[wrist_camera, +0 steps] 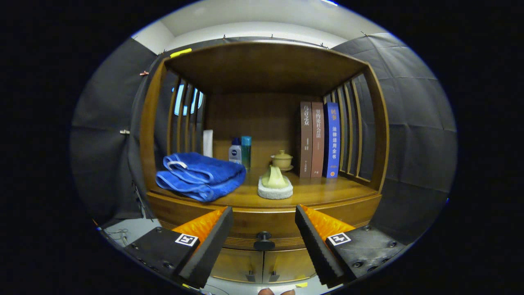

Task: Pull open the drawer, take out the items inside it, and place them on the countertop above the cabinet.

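I see the wooden cabinet (262, 123) standing ahead of my tool, its open shelf walled by slatted sides, and the countertop (327, 190) forming the shelf floor. The drawer (245, 223) sits flush and closed in the cabinet front just below that countertop, above a pair of small doors. On the countertop, at the left and near the front edge, lies a folded blue towel (200, 176); three books (319, 139) stand upright at the far right; a pale sponge block with a yellow-green cloth (275, 184) on it sits near the middle front; two small bottles (240, 151) and a lidded cup (282, 159) stand toward the back. Whether any of these came from the drawer I cannot tell; a closed front fits a drawer not yet opened as well as one emptied and pushed shut. The drawer knob (264, 241) lies between my fingers and just beyond their tips. The gripper (264, 217) is released, fingers spread wide, touching nothing. If a pull is what remains, I judge it goes best by keeping the knob centred, advancing until both pads flank its stem, clamping firmly behind the head, then drawing straight back level so the drawer does not bind.
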Demonstrator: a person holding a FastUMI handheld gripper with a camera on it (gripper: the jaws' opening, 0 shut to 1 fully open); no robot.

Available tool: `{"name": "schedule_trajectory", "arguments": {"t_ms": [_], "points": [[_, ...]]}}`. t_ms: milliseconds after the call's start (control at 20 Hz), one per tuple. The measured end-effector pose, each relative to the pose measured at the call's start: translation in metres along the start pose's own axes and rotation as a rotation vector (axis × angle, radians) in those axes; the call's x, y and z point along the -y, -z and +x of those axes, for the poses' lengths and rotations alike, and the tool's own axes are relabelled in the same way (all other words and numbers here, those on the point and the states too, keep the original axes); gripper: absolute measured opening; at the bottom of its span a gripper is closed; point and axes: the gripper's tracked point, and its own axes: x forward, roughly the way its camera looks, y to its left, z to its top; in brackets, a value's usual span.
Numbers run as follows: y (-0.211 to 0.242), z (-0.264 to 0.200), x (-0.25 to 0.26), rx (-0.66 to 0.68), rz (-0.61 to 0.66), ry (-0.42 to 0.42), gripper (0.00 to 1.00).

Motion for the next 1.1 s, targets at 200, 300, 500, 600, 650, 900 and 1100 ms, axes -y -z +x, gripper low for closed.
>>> {"name": "schedule_trajectory", "arguments": {"t_ms": [200, 300, 500, 600, 650, 900, 1100], "points": [[-0.050, -0.058, -0.008, 0.027, 0.045, -0.028, 0.99], [-0.076, -0.084, -0.004, 0.052, 0.041, -0.026, 0.98], [-0.117, -0.131, 0.006, 0.060, 0.002, -0.030, 0.98], [-0.128, -0.151, 0.009, 0.063, 0.009, -0.027, 0.98], [-0.132, -0.158, 0.007, 0.064, 0.016, -0.037, 0.98], [-0.154, -0.177, 0.007, 0.094, 0.009, -0.053, 0.98], [-0.159, -0.178, 0.010, 0.113, -0.006, -0.042, 0.98]]}}
